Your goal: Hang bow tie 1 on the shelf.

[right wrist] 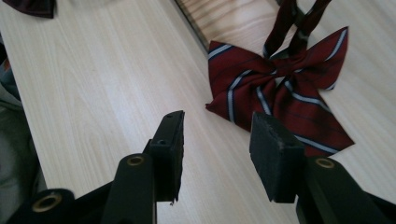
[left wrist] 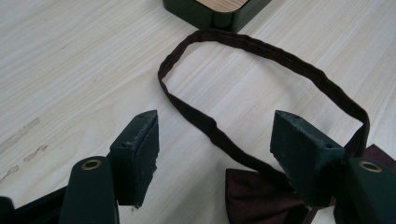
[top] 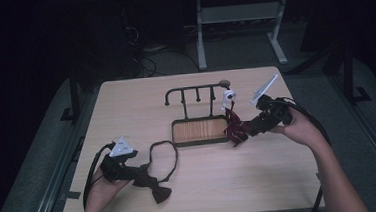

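High view: wooden table [top: 126,105] with a black rack [top: 195,93] standing on a wood-inlaid tray base [top: 200,131] near the centre. Left gripper [top: 148,181] at the near left corner, held low over the tabletop beside a dark bow tie [top: 158,191] lying flat, with its neck strap [top: 162,160] spread in a loop toward the tray base. Right gripper [top: 243,132] at the right of the tray base, tips just beside a striped red bow tie [top: 235,127] hanging from the right end of the rack under a white tag [top: 228,99]. Left gripper view: jaws set wide apart, nothing clamped; dark bow tie [left wrist: 261,196] on the table between and under the jaws, strap [left wrist: 261,51] running out to the corner of the tray base [left wrist: 219,11]; contact between right-hand pad and fabric not determinable. Right gripper view: jaws parted, no contact with any item; striped red bow tie [right wrist: 280,93] just ahead of the tips, lower wings resting on the tabletop, twin straps [right wrist: 299,18] rising out of frame, edge of the tray base [right wrist: 210,18] directly behind.
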`<state>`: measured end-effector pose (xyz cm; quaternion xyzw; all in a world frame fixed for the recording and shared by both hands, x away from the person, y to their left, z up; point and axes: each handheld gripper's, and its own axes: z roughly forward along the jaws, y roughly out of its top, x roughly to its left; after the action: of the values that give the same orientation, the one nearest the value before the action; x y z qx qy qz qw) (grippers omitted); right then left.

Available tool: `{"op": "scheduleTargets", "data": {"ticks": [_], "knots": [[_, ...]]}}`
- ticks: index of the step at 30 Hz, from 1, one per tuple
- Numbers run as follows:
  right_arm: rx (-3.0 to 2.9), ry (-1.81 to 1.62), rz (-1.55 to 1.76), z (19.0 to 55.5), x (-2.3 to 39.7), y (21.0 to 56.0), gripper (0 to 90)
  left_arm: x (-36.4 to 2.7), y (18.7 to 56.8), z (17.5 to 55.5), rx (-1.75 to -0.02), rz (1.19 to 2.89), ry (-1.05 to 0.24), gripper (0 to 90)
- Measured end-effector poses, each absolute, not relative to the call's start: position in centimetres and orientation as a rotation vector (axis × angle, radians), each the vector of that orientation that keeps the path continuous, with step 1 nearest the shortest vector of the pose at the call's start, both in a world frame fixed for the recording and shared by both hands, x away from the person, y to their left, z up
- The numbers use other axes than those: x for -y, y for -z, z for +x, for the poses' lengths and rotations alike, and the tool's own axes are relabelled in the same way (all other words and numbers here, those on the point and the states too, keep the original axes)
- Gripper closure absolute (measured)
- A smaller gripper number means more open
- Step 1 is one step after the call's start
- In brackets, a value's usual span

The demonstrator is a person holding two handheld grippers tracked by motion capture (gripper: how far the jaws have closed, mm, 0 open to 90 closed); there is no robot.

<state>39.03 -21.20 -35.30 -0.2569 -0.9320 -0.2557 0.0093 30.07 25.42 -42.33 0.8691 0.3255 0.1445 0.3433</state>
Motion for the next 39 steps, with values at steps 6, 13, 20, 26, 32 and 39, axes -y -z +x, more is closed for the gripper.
{"op": "scheduleTargets", "data": {"ticks": [6,13,20,26,32,39], "knots": [[2.909,0.806,-0.798,38.3,21.6,36.2,53.4,-24.8,42.0,30.6,-0.832,2.279,-0.376,33.1],[2.911,0.833,-0.784,37.3,21.5,37.0,52.3,-24.4,41.2,31.4,-0.811,2.302,-0.384,34.2],[2.912,0.831,-0.782,36.3,21.5,38.1,49.5,-23.6,40.5,32.6,-0.799,2.338,-0.382,37.2],[2.903,0.809,-0.789,35.6,21.6,39.2,49.2,-22.5,40.4,33.6,-0.777,2.387,-0.371,39.5],[2.905,0.828,-0.780,35.1,21.9,39.9,47.8,-21.8,40.5,34.9,-0.775,2.428,-0.377,41.5],[2.892,0.820,-0.808,34.7,22.3,40.3,46.3,-21.3,40.9,36.2,-0.789,2.457,-0.355,44.6]]}}
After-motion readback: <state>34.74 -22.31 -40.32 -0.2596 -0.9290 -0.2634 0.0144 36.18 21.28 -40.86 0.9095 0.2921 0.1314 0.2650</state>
